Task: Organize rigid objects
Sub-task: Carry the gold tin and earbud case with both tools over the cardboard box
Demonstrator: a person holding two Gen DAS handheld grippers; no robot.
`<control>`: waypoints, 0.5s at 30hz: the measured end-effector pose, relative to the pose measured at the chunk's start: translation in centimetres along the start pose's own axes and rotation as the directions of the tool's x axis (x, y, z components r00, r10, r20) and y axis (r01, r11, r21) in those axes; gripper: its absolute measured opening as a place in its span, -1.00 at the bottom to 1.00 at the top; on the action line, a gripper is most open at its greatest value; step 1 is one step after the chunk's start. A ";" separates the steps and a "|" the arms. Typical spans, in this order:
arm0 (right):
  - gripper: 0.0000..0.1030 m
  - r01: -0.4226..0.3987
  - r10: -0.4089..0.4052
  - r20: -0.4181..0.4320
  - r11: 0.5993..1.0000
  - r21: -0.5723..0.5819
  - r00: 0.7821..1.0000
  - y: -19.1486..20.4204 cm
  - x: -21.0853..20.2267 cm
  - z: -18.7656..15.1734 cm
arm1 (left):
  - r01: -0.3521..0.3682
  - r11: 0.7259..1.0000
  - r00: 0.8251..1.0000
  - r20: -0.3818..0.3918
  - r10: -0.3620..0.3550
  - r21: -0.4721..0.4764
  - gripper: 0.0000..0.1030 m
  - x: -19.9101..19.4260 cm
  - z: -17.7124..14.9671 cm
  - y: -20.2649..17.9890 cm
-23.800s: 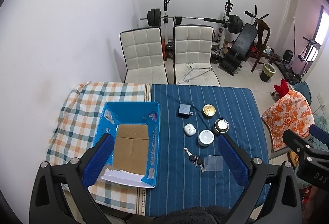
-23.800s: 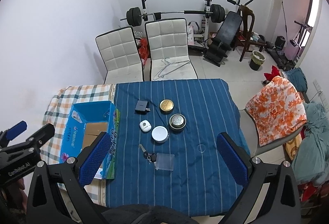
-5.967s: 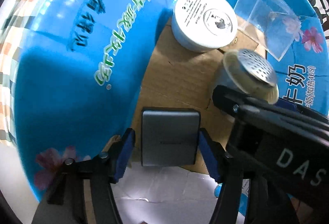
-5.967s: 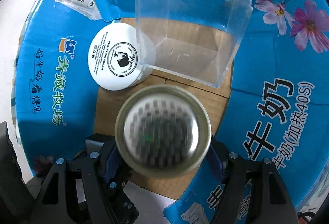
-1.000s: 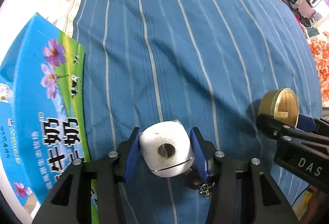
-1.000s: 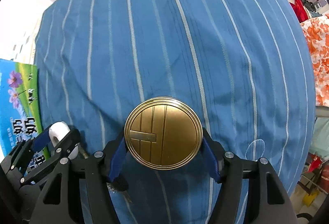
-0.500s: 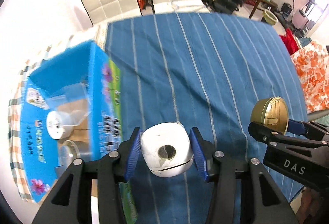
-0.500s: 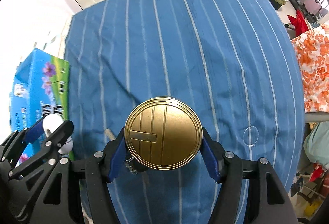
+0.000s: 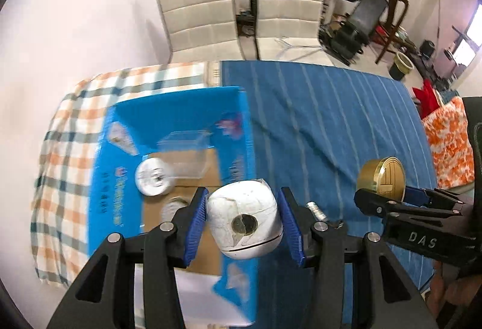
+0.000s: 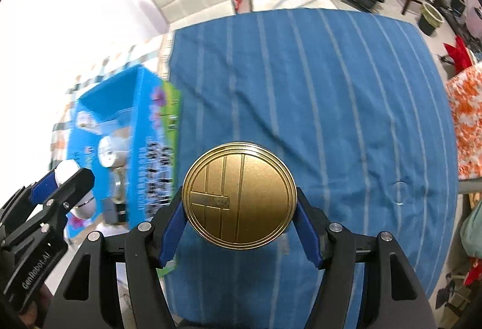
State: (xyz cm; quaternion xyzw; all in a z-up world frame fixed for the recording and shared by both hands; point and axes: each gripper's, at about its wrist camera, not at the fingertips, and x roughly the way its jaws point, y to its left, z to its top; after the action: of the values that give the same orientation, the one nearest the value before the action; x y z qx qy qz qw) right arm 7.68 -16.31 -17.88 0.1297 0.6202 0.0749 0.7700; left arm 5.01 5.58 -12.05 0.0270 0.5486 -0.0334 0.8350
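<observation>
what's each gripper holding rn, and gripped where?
Left gripper: white case, pinched across its sides. Right gripper: gold tin, clamped across its round rim, lid facing the camera.

We see both fisheye views bright with daylight, the white wall (image 10: 75, 12) blown out in the right wrist view. Straight edges bow near the dark round borders. Motion blur smears the blue carton (image 9: 168, 130) and the chairs (image 9: 241, 12), while the gold tin (image 10: 239, 195) stays sharp.
</observation>
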 end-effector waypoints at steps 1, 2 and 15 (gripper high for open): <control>0.32 -0.015 0.015 -0.002 1.000 -0.013 1.000 1.1 -0.1 -0.1 | -0.004 1.000 1.000 -0.003 0.004 -0.010 -0.13 -0.2 -0.3 1.1; 0.32 -0.023 0.023 -0.003 1.000 -0.020 1.000 1.7 -0.1 -0.2 | -0.012 1.000 1.000 -0.007 0.012 -0.016 -0.13 -0.3 -0.6 2.0; 0.32 -0.100 0.076 -0.088 0.942 -0.320 0.993 15.5 2.7 1.0 | -0.045 0.986 0.992 -0.121 0.026 -0.159 -0.14 2.8 -6.0 9.1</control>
State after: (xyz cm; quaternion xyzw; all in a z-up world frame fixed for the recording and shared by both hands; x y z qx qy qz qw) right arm 9.95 -0.91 -15.65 0.0261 0.6212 0.2150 0.7531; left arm 1.43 15.06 -16.95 -0.0290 0.5977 0.0275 0.8007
